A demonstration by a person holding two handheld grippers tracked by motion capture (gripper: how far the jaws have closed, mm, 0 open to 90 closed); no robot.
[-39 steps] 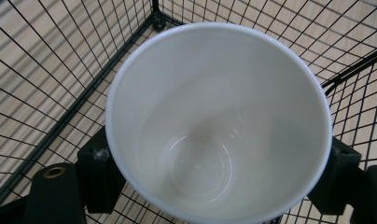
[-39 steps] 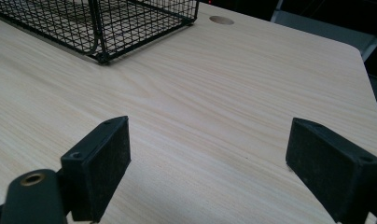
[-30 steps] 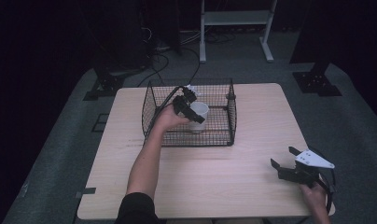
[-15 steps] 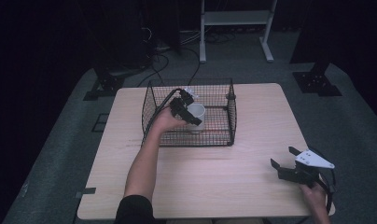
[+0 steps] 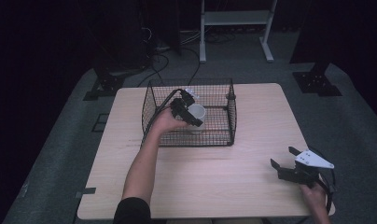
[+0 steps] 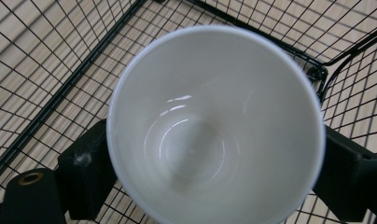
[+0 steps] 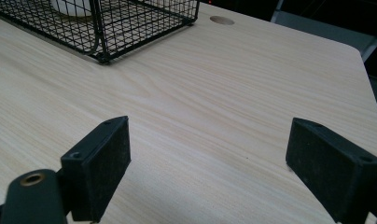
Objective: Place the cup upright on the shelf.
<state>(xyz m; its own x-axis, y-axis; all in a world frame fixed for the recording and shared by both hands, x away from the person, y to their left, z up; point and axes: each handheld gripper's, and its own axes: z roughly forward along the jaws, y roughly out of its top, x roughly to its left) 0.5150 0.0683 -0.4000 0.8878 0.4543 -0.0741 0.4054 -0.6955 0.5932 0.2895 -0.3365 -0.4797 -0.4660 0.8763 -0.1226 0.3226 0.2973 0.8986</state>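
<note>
The right gripper (image 5: 288,163) sits low over the table (image 5: 252,121), nearer the person than the basket (image 5: 231,112) and well off to its right, jaws spread wide with nothing between them. Farther out, the left gripper (image 5: 189,112) reaches into the basket, its jaws pressed against both sides of a white cup (image 6: 214,126), mouth up, inside the wire walls.

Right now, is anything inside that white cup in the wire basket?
Empty. The left gripper view looks straight into the white cup: bare glossy bottom, nothing inside.
</note>
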